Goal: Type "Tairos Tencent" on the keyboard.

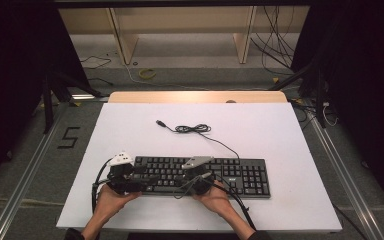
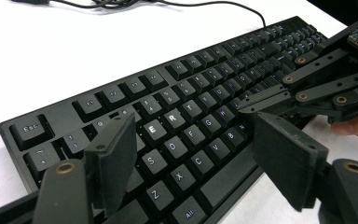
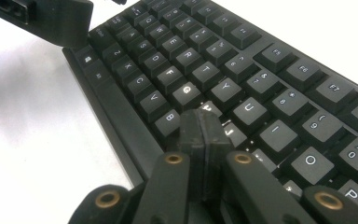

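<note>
While both hands rest at the near edge of the white counter [image 1: 130, 125], the black keyboard [image 1: 240, 177] lies flat along that edge, its long side running across the person's front. Left gripper [image 1: 130, 181] sits over the keyboard's left end; in the left gripper view its fingers [image 2: 114, 158] stand spread wide apart above the letter keys around S, D and C, with nothing pressed between them. Right gripper [image 1: 196, 181] sits over the middle of the key field, just beside the left one; in the right gripper view its fingers [image 3: 193, 133] are clenched flat against each other, gripping nothing, and their joined tip points down at the keys near H and J. Whether that tip touches a key cannot be told. Keyboard cable [image 1: 225, 146] runs from the rear edge toward the far side of the counter, where it forms a loose coil [image 1: 192, 129] and ends in a plug [image 1: 160, 122] lying free on the surface.
</note>
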Demonstrator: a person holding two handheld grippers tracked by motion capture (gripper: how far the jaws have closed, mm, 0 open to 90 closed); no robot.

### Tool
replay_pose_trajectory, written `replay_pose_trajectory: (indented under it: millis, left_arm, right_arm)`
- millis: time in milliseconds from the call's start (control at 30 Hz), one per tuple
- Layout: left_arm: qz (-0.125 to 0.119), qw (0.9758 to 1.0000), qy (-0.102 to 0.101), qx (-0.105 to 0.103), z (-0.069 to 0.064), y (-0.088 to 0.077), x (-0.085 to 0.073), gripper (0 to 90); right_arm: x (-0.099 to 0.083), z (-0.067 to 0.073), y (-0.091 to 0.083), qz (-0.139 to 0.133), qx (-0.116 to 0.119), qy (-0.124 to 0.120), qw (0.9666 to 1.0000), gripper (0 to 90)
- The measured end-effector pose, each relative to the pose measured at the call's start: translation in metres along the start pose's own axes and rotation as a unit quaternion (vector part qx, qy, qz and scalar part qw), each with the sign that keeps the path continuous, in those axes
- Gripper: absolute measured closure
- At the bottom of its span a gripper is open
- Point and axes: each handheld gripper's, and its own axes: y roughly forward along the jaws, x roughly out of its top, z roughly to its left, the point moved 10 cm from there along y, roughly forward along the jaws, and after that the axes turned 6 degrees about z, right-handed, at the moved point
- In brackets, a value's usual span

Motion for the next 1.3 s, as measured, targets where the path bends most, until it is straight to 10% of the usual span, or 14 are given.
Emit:
replay_pose_trajectory:
  millis: [700,1300]
  left_arm:
    - [0.004,0.9999,0.009,-0.006,-0.004,0.002,-0.001,37.4]
    - [0.031,0.999,0.03,-0.013,-0.01,0.004,-0.004,65.4]
  right_arm:
    - [0.008,-0.006,-0.032,-0.043,0.014,0.018,0.9988,64.1]
    - [0.004,-0.007,-0.048,-0.054,0.014,0.027,0.9981,47.0]
